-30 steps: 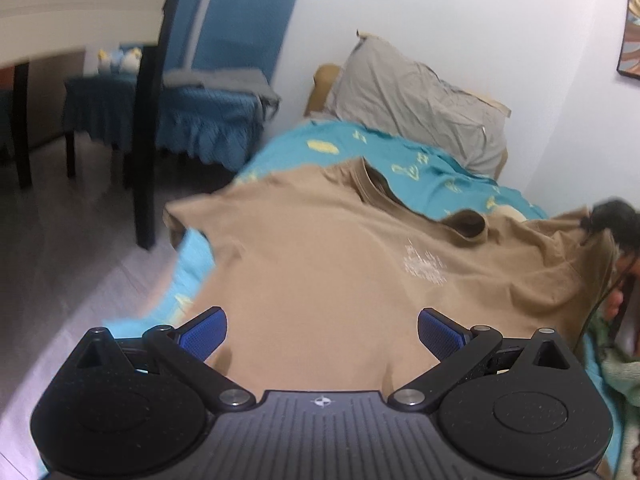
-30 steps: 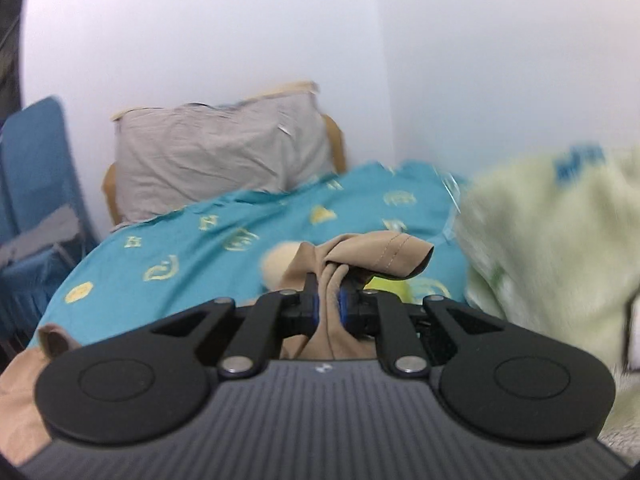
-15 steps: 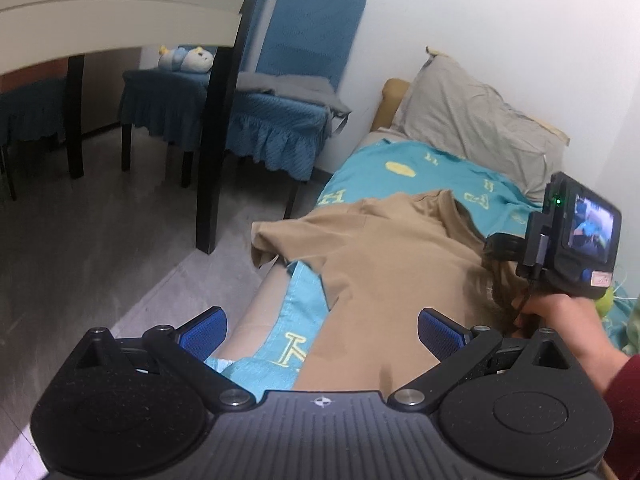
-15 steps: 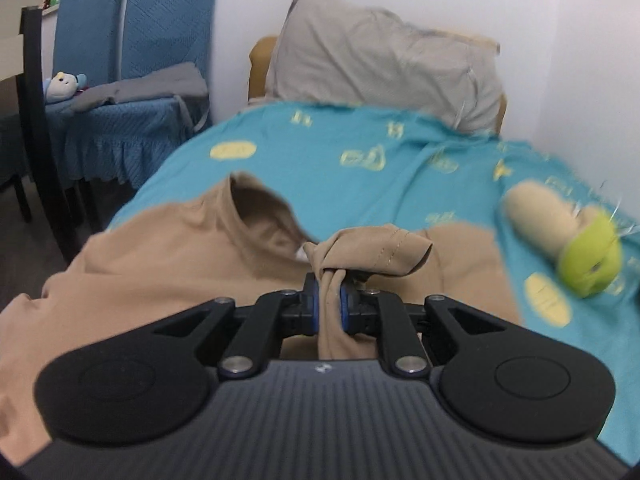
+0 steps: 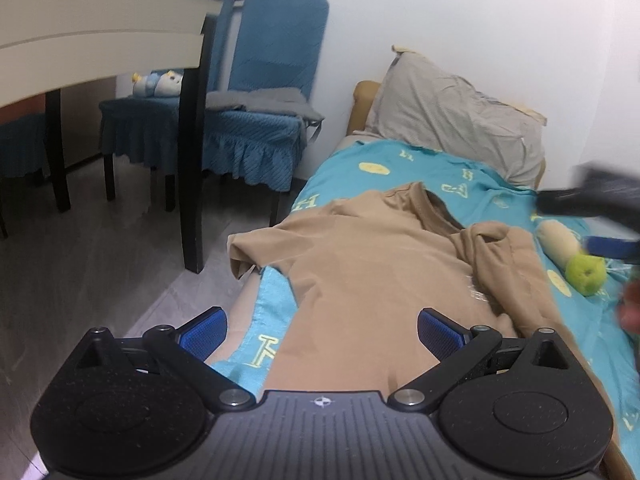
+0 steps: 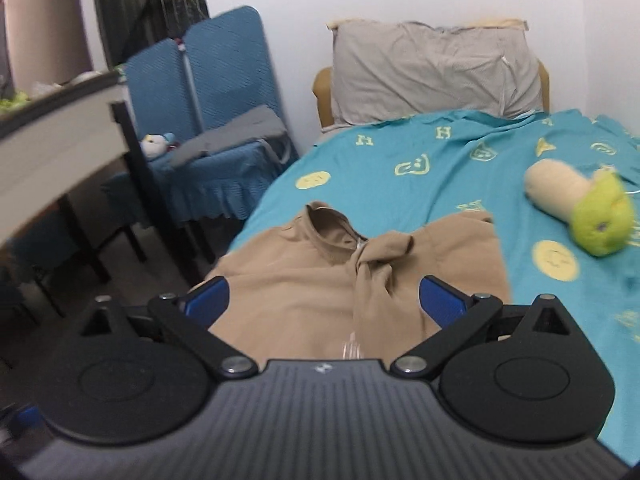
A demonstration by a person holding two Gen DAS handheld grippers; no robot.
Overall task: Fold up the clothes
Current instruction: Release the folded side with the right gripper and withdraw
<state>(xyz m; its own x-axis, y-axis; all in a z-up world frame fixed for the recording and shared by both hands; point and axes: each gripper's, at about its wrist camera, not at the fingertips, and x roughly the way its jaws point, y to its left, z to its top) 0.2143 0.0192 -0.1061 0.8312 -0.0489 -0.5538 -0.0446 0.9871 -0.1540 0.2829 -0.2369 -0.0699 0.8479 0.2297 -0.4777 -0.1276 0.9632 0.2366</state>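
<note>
Fabric of a tan short-sleeved cotton T-shirt (image 6: 304,292) lies spread on the near part of a teal bedsheet with yellow prints (image 6: 420,164), its collar toward the far grey rumpled pillow (image 6: 432,72) and one sleeve folded over onto its chest. The right gripper (image 6: 324,300) hangs above it, its jaws opening wide with nothing pinched. The left gripper (image 5: 322,328) also stands spread apart over the shirt's hem, empty. A beige-and-green plush toy (image 6: 580,208) rests to the right.

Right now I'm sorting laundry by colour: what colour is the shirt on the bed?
Plain tan shirt, clearest in the right wrist view.
</note>
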